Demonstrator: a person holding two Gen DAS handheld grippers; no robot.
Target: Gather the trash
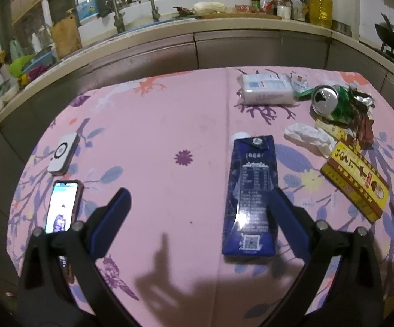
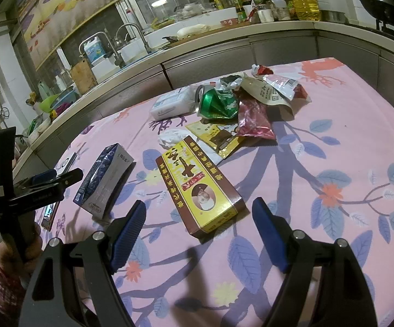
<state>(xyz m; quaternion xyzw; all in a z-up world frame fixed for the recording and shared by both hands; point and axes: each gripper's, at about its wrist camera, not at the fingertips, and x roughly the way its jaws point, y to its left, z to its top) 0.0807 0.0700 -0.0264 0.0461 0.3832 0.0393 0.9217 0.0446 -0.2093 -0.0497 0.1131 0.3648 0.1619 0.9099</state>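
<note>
your left gripper (image 1: 198,201) has its jaws spread wide, gripping nothing; the right-hand finger (image 1: 287,209) overlaps the near end of the dark blue carton (image 1: 251,190), but whether it touches is hard to tell from here. in the right wrist view that carton (image 2: 105,175) lies free on the cloth, with the left gripper (image 2: 44,179) just beside it, seen edge-on so its jaws can't be read there. the carton lies flat, long axis running away from you, white cap at the far end, white printed table on its upper face, a square code near the near edge.

your right gripper (image 2: 198,212) is released too, jaws parted with nothing between them, just short of the yellow and brown box (image 2: 199,185). that box lies flat, long axis slanting away to the left, a round portrait near its close end; the lettering is too distorted to read.

the phone (image 1: 62,207) on the left is partly hidden behind your gripper frame, a white device (image 1: 63,152) beyond it.

farther off on the pink flowered tablecloth (image 1: 156,125): a crumpled white tissue (image 1: 307,135), then a crushed green can (image 1: 330,103) on its side, open top facing you, a heap of foil wrappers (image 2: 262,98) overlapping one another, and a white tissue pack (image 1: 266,90). the table's near edge is cut off.
</note>
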